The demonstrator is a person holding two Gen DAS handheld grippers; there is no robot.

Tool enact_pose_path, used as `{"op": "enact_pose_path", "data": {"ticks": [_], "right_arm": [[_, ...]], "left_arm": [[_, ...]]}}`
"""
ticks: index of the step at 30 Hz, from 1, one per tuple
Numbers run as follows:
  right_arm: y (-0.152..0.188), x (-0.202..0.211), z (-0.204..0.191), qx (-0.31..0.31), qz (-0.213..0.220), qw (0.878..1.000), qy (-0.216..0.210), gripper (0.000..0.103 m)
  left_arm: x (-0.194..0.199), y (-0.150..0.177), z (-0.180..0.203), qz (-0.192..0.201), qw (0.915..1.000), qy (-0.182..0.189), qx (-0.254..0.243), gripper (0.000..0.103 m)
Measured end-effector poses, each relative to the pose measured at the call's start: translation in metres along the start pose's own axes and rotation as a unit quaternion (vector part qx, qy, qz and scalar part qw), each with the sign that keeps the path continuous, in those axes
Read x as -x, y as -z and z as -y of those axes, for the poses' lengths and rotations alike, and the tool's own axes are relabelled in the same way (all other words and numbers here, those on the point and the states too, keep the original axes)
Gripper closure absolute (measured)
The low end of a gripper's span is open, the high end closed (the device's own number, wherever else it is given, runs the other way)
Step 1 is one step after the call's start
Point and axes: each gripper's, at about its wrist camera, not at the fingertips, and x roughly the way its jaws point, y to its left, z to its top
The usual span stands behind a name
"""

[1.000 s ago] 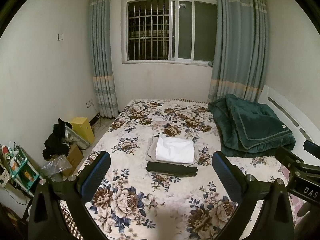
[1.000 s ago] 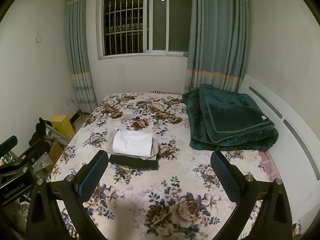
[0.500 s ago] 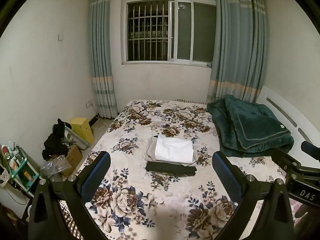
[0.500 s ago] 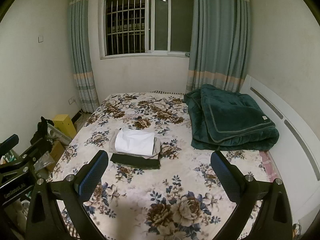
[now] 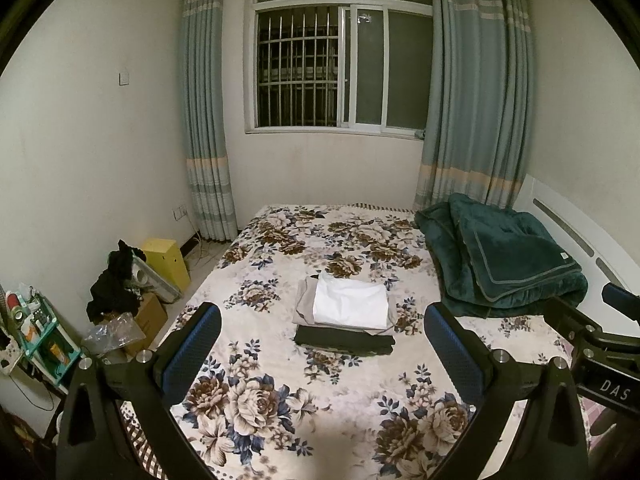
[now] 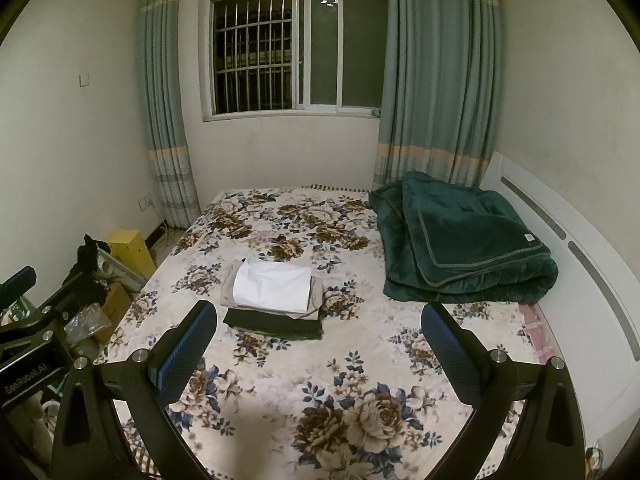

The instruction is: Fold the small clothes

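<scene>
Covering the bed (image 5: pixel 320 392), a floral spread holds stacked folded clothes (image 5: pixel 348 312) beyond both released, empty tongs (image 5: pixel 322 354) (image 6: pixel 320 352).

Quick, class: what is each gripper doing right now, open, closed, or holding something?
Left gripper: open, holding nothing, above the bed.
Right gripper: open, holding nothing.

Home bedroom indicated: bed (image 5: pixel 280 380) w/ floral cover, folded green quilt (image 5: pixel 504 264) by headboard (image 6: pixel 560 248), curtained barred window (image 5: pixel 340 68); boxes and clutter seen on floor at left.
</scene>
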Motion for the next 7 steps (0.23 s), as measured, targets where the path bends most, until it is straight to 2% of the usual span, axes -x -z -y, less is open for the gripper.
{"op": "enact_pose_path", "data": {"ticks": [7], "right_arm": [[0.0023,0.0003,0.0001,-0.001,0.000,1.000,0.002,0.000]], "left_arm": [[0.0061,0.0020,0.0010,0.011,0.9999,-0.005,0.000,0.000]]}}
